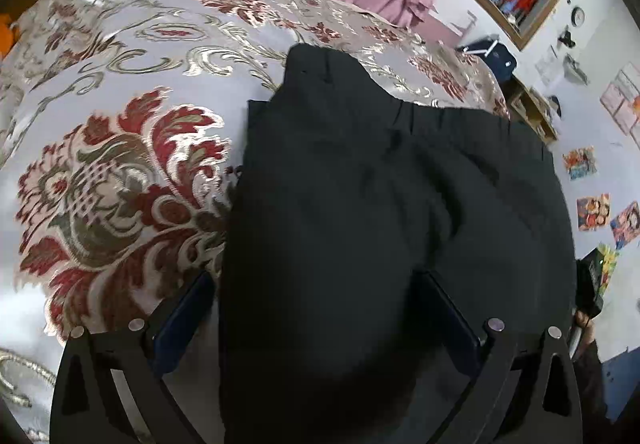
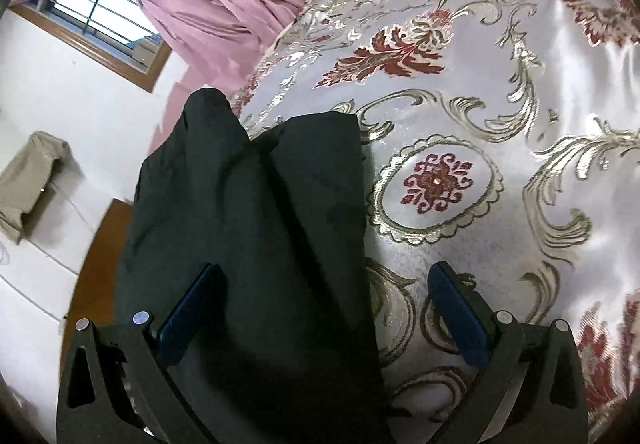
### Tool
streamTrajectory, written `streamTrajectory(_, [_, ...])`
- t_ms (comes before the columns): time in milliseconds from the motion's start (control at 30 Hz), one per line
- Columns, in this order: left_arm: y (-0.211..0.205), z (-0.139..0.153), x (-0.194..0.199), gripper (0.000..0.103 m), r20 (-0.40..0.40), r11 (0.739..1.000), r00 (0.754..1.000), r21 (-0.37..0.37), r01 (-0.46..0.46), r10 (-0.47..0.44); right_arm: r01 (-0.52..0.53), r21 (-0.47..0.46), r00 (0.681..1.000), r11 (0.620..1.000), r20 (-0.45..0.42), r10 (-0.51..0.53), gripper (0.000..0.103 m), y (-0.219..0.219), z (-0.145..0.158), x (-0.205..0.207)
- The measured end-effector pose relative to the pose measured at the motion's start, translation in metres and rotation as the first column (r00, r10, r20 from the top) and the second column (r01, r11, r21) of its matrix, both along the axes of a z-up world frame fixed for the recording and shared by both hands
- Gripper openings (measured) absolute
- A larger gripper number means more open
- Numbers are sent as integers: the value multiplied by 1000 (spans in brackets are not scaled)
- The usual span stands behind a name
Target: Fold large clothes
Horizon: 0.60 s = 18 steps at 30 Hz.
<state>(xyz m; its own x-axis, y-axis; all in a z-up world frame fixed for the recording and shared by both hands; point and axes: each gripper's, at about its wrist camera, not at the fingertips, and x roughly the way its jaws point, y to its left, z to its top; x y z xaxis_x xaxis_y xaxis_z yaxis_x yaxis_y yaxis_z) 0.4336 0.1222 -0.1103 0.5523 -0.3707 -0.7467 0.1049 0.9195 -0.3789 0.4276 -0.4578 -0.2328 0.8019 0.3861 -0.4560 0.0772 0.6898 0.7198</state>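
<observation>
Black trousers point(image 1: 380, 203) lie on the bed point(image 1: 120, 83), long axis running ahead from both wide-spread tools: left tool point(image 1: 316, 308) straddles one edge, right tool point(image 2: 324, 296) the other.

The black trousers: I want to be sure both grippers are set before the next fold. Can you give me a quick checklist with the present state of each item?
1. Left gripper open: ok, jaws stand wide.
2. Right gripper open: ok, jaws stand wide.
3. Black trousers between the left fingers: ok, cloth fills the gap.
4. Trousers between the right fingers: ok, though the edge covers only the left part of the gap.
5. Trousers fully on the bedspread: not ok, in the right wrist view one side reaches past the bed's edge.
6. Cloth smooth: not ok, creases and a raised fold show.
</observation>
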Motion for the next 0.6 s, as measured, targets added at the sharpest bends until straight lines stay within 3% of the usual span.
streamTrajectory(200, [-2,-7,13,103,-68,997,995,-39,73,-76,-115,23,990,993,90,112,102,24,1,4])
streamTrajectory(367, [-7,-7,29,103,-142,984,976,-98,149,-162,-244,-64,962,968,113,250,102,45,10,8])
streamTrajectory(467, [-18,-13,32,103,-124,974,973,-139,179,-196,-266,-64,957,962,106,272,102,47,10,8])
streamTrajectory(600, [-33,-22,32,103,-78,970,975,-140,198,-210,-247,21,962,969,126,242,102,37,2,13])
